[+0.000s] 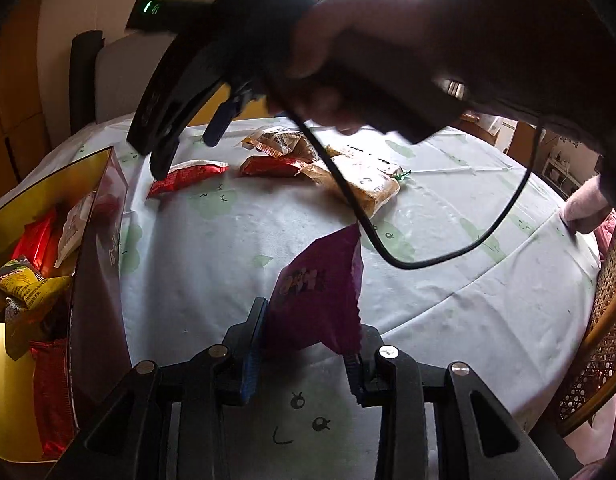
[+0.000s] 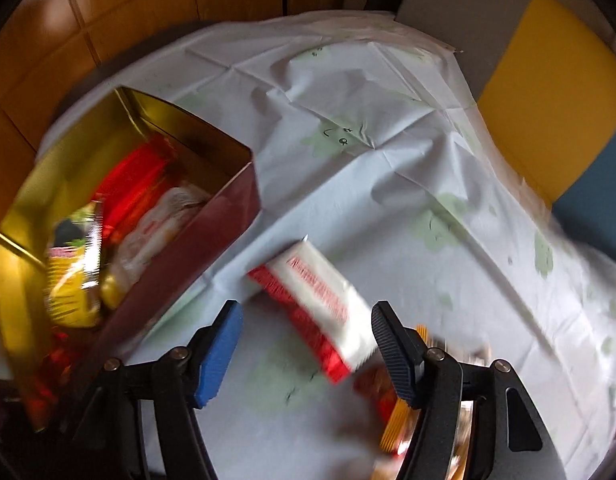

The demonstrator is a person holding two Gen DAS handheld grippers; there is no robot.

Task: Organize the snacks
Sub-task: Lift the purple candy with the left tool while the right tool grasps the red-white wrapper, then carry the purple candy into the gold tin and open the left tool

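On the tablecloth [image 1: 228, 240], left gripper [image 1: 304, 360] fingers clamping one purple packet [image 1: 320, 292], right gripper [image 2: 308, 348] fingers apart, one tin [image 2: 228, 208]

Nothing is reading clearly enough to spell out. The purple packet [image 1: 320, 292] is showing a pale printed panel, the yellow packet [image 1: 26, 286] in the tin [image 1: 96, 264] is carrying a red band and fine dark lines of print, and the red-and-white packet [image 2: 324, 304] is showing red lettering along its white side, all too blurred or small to make out. The tin's dark red outer wall is bearing a faint pale mark that cannot be deciphered either.
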